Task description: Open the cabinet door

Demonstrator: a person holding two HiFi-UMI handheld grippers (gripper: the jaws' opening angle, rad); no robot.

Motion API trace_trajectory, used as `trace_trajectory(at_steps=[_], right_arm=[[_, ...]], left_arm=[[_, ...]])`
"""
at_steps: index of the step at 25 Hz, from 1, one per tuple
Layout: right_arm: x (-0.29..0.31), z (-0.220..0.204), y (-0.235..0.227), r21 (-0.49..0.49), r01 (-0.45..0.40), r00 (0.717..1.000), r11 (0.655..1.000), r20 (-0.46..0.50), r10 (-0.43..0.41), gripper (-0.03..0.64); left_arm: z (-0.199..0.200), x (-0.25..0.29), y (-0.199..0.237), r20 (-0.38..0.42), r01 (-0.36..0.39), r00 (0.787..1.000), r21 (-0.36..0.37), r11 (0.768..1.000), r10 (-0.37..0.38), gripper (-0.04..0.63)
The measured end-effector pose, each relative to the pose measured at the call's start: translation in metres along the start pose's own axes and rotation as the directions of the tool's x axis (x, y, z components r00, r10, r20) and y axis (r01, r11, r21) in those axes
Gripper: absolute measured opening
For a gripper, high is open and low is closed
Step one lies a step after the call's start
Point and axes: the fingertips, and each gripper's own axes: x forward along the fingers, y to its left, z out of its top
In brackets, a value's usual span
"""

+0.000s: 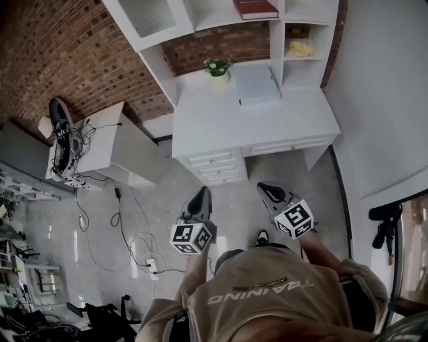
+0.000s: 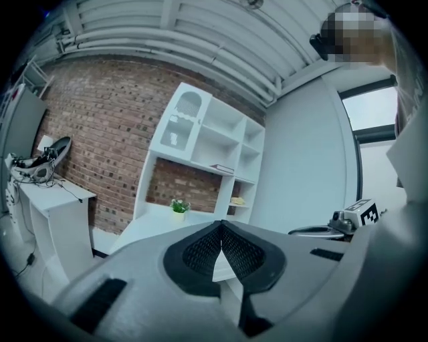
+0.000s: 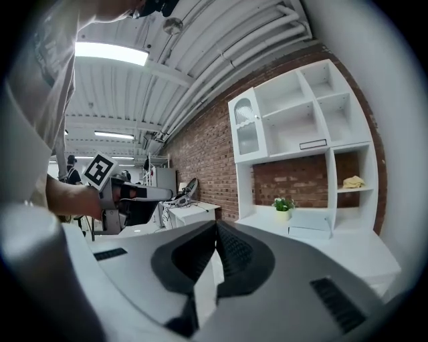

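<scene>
The white hutch over a white desk (image 1: pixel 221 127) has one glazed cabinet door (image 1: pixel 150 17) at its upper left, and that door is closed. The same door (image 2: pixel 180 127) shows in the left gripper view and again (image 3: pixel 246 127) in the right gripper view. Both grippers are held in the air well short of the desk. My left gripper (image 1: pixel 200 199) is shut with nothing between its pads (image 2: pixel 221 226). The right gripper (image 1: pixel 269 192) is shut and empty too, its tips meeting (image 3: pixel 216 224). Neither touches the furniture.
A potted plant (image 1: pixel 218 67) and a flat white box (image 1: pixel 256 85) sit on the desk. A red book (image 1: pixel 254 9) lies on a shelf. Drawers (image 1: pixel 215 167) are under the desk. A side table (image 1: pixel 100 143) with gear stands left; cables (image 1: pixel 127 227) trail on the floor.
</scene>
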Motion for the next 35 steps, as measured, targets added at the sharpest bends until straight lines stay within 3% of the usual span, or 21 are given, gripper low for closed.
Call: trace_trajectory(at_steps=[4,16,21,29,35], right_arm=[[0.013,-0.007,-0.025,0.009,-0.034,0.999,0.999,-0.024,0.034,0.014],[0.077,-0.011,-0.055,0.027,-0.090,0.994,0.996,-0.067,0.091,0.014],[0.114,-0.001,-0.070,0.009,-0.053,0.995,0.999,-0.081,0.054,0.014],[0.185,0.055,-0.073,-0.035,0.014,1.000,0.999,-0.022,-0.014,0.014],[0.234,0.062,-0.073,-0.030,0.060,0.998,0.998,-0.021,-0.061,0.014]], left_arm=[[0.001,0.029,-0.006,-0.011,0.006,1.000,-0.002,1.000,-0.006,0.008],[0.006,0.086,0.041,-0.023,-0.021,1.000,-0.050,0.999,0.020,0.008],[0.016,0.112,0.076,-0.020,0.004,1.000,-0.060,0.998,-0.005,0.008],[0.075,0.136,0.146,0.060,0.036,0.998,0.005,0.999,-0.036,0.008],[0.082,0.144,0.194,0.056,0.073,0.996,0.027,0.997,-0.074,0.008]])
